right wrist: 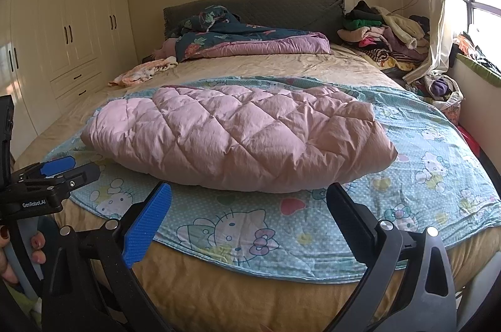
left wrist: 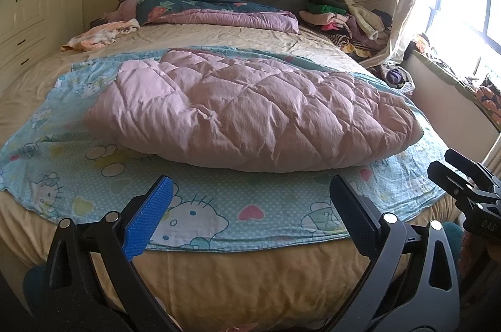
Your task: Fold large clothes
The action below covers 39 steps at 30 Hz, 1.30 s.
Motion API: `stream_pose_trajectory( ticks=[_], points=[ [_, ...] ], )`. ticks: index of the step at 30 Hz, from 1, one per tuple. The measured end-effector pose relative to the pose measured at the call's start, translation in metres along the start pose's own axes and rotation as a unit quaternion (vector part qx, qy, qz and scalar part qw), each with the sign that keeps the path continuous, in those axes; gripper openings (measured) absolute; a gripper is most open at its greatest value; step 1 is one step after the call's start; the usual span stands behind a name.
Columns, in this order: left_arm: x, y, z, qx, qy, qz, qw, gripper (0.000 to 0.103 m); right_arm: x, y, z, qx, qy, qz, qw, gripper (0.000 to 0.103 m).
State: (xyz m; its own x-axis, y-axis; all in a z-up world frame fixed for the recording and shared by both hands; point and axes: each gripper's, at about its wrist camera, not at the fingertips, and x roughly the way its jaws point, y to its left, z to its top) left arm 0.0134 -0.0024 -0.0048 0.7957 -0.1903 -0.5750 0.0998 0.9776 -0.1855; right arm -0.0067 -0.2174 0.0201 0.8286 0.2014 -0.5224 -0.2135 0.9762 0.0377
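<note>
A pink quilted garment (left wrist: pixel 250 112) is seen lying in a folded bundle on a cartoon-print sheet (left wrist: pixel 219 206), spread across the near half of the bed (left wrist: pixel 250 285). Both tools are held back at the near edge: the left gripper (left wrist: pixel 250 216) and the right gripper (right wrist: pixel 250 216) are shown with fingers spread wide and nothing held. The fold looks finished or paused. Next, either a further fold from the bundle's near edge or its removal is judged to be called for.

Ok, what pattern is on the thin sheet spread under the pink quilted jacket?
Light blue sheet with white polka dots, cartoon cats and hearts, clearest in the right wrist view.
</note>
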Motion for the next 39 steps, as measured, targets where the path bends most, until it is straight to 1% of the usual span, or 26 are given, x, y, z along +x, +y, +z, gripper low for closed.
stream_pose_trajectory(
  ticks=[24,30,35,39],
  points=[
    [-0.001,0.0,0.0,-0.001,-0.001,-0.007,1.0,0.094,-0.001,0.001,0.0,-0.001,0.0,-0.001,1.0,0.099],
    [-0.001,0.0,0.0,0.002,0.001,-0.006,1.0,0.094,-0.003,-0.002,-0.001,-0.001,0.002,-0.008,1.0,0.099],
    [0.002,0.002,0.0,-0.004,0.013,-0.012,0.9998,0.094,-0.007,-0.008,-0.002,0.002,0.001,-0.021,1.0,0.099],
    [-0.001,0.005,0.001,0.0,0.008,0.011,0.9999,0.094,-0.013,-0.022,-0.004,0.016,-0.002,-0.037,0.999,0.099]
  ],
)
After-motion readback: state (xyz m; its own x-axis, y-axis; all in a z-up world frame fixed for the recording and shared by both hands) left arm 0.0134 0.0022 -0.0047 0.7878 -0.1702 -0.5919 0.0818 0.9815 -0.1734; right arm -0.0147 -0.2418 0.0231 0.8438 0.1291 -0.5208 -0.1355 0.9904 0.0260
